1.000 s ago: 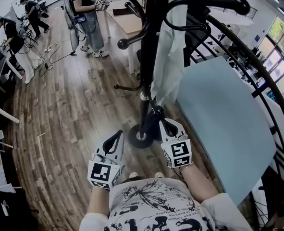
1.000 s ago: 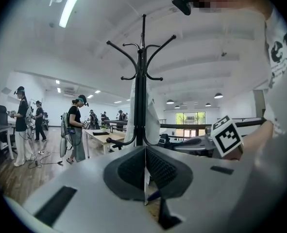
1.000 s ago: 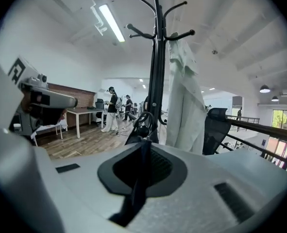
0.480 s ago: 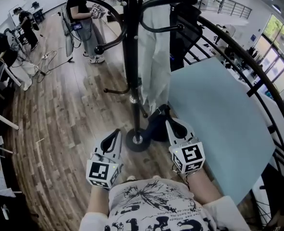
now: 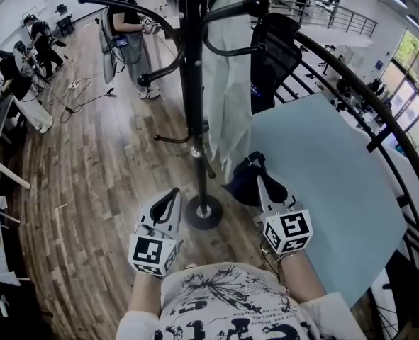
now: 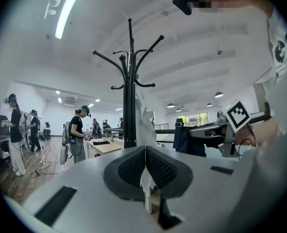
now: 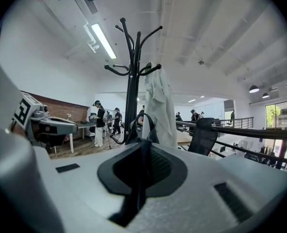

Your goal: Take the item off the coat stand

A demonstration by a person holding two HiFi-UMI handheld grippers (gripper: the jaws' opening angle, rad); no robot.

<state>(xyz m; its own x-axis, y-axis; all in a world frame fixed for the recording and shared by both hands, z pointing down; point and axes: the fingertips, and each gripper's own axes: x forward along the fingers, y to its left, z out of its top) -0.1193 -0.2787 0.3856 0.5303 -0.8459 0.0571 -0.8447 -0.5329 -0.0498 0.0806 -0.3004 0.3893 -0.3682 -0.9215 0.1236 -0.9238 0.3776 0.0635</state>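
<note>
A black coat stand [image 5: 193, 83] rises from a round base [image 5: 204, 212] on the wood floor, with a white garment [image 5: 227, 98] hanging on its right side. My right gripper [image 5: 260, 178] is shut on the strap of a dark blue bag [image 5: 243, 185], which hangs just right of the pole, low and off the hooks. In the right gripper view the dark strap [image 7: 144, 125] runs up out of the closed jaws [image 7: 144, 142]. My left gripper [image 5: 172, 195] hovers left of the base, jaws together, holding nothing; the left gripper view shows its jaws [image 6: 144, 152] closed, with the bag [image 6: 184, 140] to the right.
A large light blue panel [image 5: 322, 183] and a curved black railing [image 5: 379, 105] close off the right side. A black office chair [image 5: 273, 48] stands behind the stand. Several people [image 5: 127, 27] work at desks at the far left and back.
My right gripper has drawn the dark bag up and rightward, away from the pole. The left gripper shifted slightly. The stand now sits further left in the head view.
</note>
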